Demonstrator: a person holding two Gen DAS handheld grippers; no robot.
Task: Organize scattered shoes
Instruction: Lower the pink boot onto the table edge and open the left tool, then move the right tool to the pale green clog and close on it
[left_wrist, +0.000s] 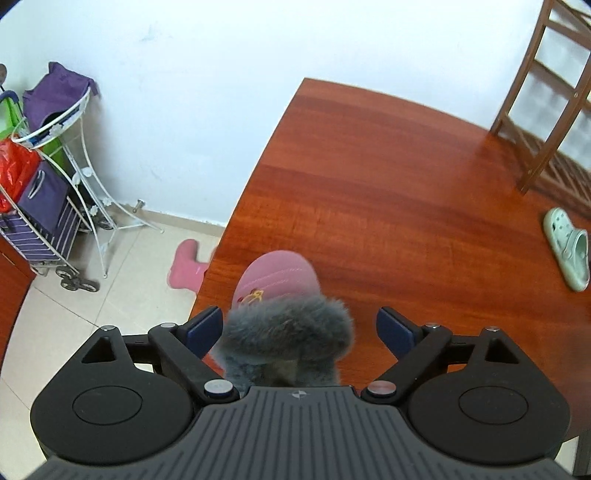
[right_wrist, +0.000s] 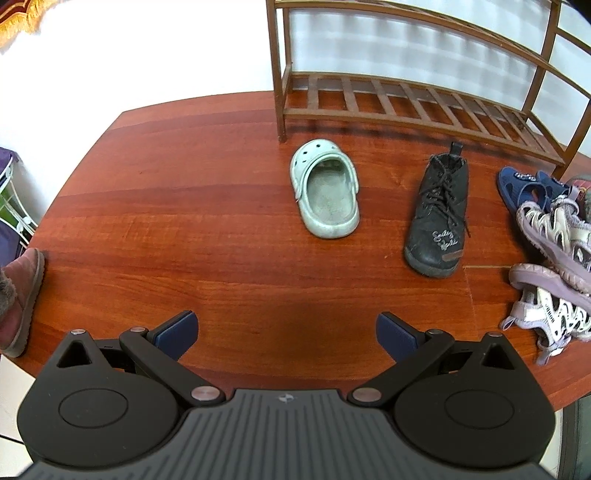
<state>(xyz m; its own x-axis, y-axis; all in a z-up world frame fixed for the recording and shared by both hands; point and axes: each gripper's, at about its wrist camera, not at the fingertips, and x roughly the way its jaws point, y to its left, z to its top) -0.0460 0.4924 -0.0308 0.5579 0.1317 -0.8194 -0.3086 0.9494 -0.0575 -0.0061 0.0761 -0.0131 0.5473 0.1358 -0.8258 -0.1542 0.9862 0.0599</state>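
L gripper (left_wrist: 300, 326) was wide open, fingers either side of a pink slipper (left_wrist: 275, 280) w/ grey fur cuff; left pad (left_wrist: 205, 328) right at the fur, right pad (left_wrist: 395, 332) apart from it, nothing clamped. Slipper sat at the left edge of the wooden table (left_wrist: 388, 177), toe pointing away from cam. Same slipper showed at far left edge in R wrist view (right_wrist: 20, 295). Another pink shoe (left_wrist: 184, 269) lay on the tile floor below the table edge.

R gripper (right_wrist: 286, 332) also wide open, empty, over bare table. Ahead of it: mint clog (right_wrist: 325, 192), black lace-up boot (right_wrist: 439, 218), then blue sandal (right_wrist: 524, 188) and a pile of white/lilac sandals (right_wrist: 554, 258) at right. Wooden shoe rack (right_wrist: 406, 99) stood on the table behind them, bottom shelf empty. Shopping trolley (left_wrist: 40, 221) by wall, left.
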